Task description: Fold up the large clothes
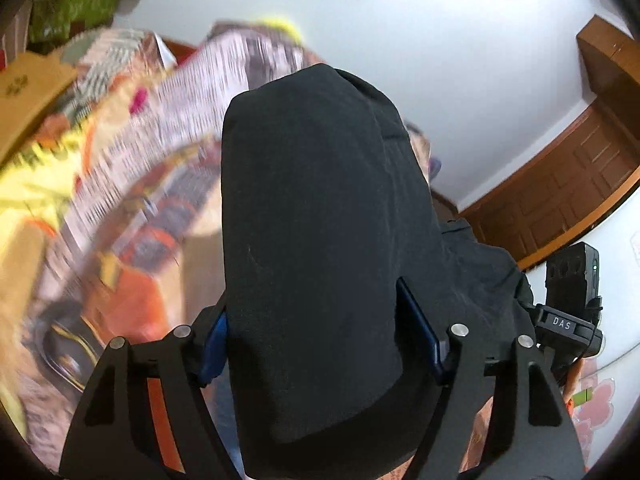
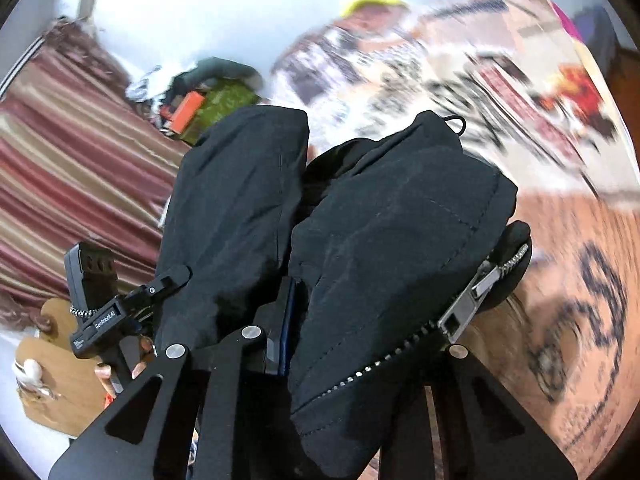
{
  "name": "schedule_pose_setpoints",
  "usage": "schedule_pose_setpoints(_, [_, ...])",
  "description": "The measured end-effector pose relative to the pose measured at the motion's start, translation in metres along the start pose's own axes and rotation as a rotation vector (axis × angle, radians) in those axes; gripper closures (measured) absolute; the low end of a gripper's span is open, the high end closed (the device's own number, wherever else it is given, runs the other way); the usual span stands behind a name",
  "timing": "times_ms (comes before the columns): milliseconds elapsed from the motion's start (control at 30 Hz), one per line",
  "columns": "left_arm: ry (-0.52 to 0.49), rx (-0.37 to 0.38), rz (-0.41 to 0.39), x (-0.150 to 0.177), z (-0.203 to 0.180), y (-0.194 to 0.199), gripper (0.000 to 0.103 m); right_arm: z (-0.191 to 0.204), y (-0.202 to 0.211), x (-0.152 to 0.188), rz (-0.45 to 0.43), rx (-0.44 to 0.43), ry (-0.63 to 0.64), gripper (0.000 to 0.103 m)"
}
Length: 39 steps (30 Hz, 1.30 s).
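Observation:
A black jacket (image 1: 320, 220) hangs lifted in the air and fills the middle of the left wrist view. My left gripper (image 1: 320, 332) is shut on a thick fold of it between its blue pads (image 1: 420, 332). In the right wrist view the same black jacket (image 2: 380, 240) drapes over my right gripper (image 2: 360, 340), which is shut on its fabric. Its silver zipper (image 2: 460, 312) runs along the lower right edge. The right fingertip is hidden under the cloth. The other gripper shows at the side of each view (image 1: 572, 312) (image 2: 100, 304).
A bed with a busy patterned cover (image 1: 140, 160) lies below, blurred by motion; it also shows in the right wrist view (image 2: 500, 80). A wooden door (image 1: 568, 200), white walls, a striped curtain (image 2: 60, 160) and a cluttered shelf (image 1: 72, 4) surround it.

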<state>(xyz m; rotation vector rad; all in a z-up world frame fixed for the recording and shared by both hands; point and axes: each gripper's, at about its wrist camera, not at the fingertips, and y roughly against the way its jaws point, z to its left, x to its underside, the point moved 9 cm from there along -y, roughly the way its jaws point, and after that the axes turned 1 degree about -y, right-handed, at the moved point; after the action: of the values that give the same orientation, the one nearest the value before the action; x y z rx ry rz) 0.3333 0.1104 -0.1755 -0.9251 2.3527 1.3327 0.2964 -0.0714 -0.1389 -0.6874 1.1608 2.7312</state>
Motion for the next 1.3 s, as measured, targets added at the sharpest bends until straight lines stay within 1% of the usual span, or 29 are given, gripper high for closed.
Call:
schedule_pose_setpoints(33, [-0.005,-0.003,-0.028,-0.013,0.005,0.012,0.029,0.009,-0.004,-0.007,-0.013,-0.008,0.018,0.084])
schedule_pose_setpoints(167, [-0.041,-0.032,-0.099,-0.052,0.023,0.041,0.029,0.039,-0.027,-0.028,-0.045,-0.039,0.065,0.084])
schedule_pose_setpoints(267, [-0.06,-0.068,-0.129,-0.077,0.045,0.055,0.029,0.057,-0.051,-0.04,-0.057,-0.044,0.093,0.084])
schedule_pose_setpoints(367, [-0.073,-0.104,-0.145,-0.099,0.072,0.06,0.029,0.067,-0.078,-0.051,-0.05,-0.055,0.116,0.084])
schedule_pose_setpoints(433, [-0.07,-0.112,-0.148,-0.107,0.09,0.059,0.029,0.069,-0.104,-0.057,-0.037,-0.062,0.12,0.084])
schedule_pose_setpoints(567, [-0.046,-0.137,-0.129,-0.122,0.138,0.034,0.029,0.06,-0.14,-0.061,-0.015,-0.058,0.112,0.084])
schedule_pose_setpoints(633, [-0.043,-0.17,-0.115,-0.125,0.158,0.019,0.029,0.049,-0.167,-0.064,0.003,-0.05,0.097,0.084])
schedule_pose_setpoints(767, [-0.038,-0.225,-0.062,-0.125,0.203,-0.028,0.03,0.021,-0.214,-0.061,0.044,0.019,0.08,0.084])
schedule_pose_setpoints(833, [-0.018,-0.257,-0.012,-0.117,0.226,-0.053,0.031,0.004,-0.237,-0.052,0.083,0.059,0.057,0.085])
schedule_pose_setpoints(900, [0.001,-0.311,0.06,-0.1,0.25,-0.08,0.03,-0.01,-0.257,-0.037,0.132,0.106,0.04,0.084])
schedule_pose_setpoints(933, [0.007,-0.324,0.065,-0.092,0.259,-0.088,0.028,-0.015,-0.262,-0.031,0.149,0.115,0.038,0.084])
schedule_pose_setpoints(1000, [0.003,-0.295,0.024,-0.09,0.26,-0.086,0.027,-0.021,-0.262,-0.025,0.138,0.132,0.05,0.083])
schedule_pose_setpoints(1067, [-0.003,-0.303,0.023,-0.088,0.259,-0.083,0.027,-0.022,-0.255,-0.022,0.142,0.117,0.035,0.082])
schedule_pose_setpoints(1100, [-0.005,-0.313,0.028,-0.087,0.258,-0.082,0.027,-0.023,-0.253,-0.021,0.149,0.115,0.024,0.079])
schedule_pose_setpoints(1200, [-0.041,-0.378,0.043,-0.083,0.249,-0.073,0.028,-0.026,-0.238,-0.014,0.157,0.132,0.014,0.077])
schedule_pose_setpoints(1267, [-0.101,-0.434,0.044,-0.079,0.238,-0.063,0.028,-0.029,-0.224,-0.008,0.167,0.157,0.007,0.077])
schedule_pose_setpoints(1300, [-0.132,-0.448,0.047,-0.076,0.231,-0.057,0.028,-0.029,-0.221,-0.005,0.17,0.162,0.004,0.077])
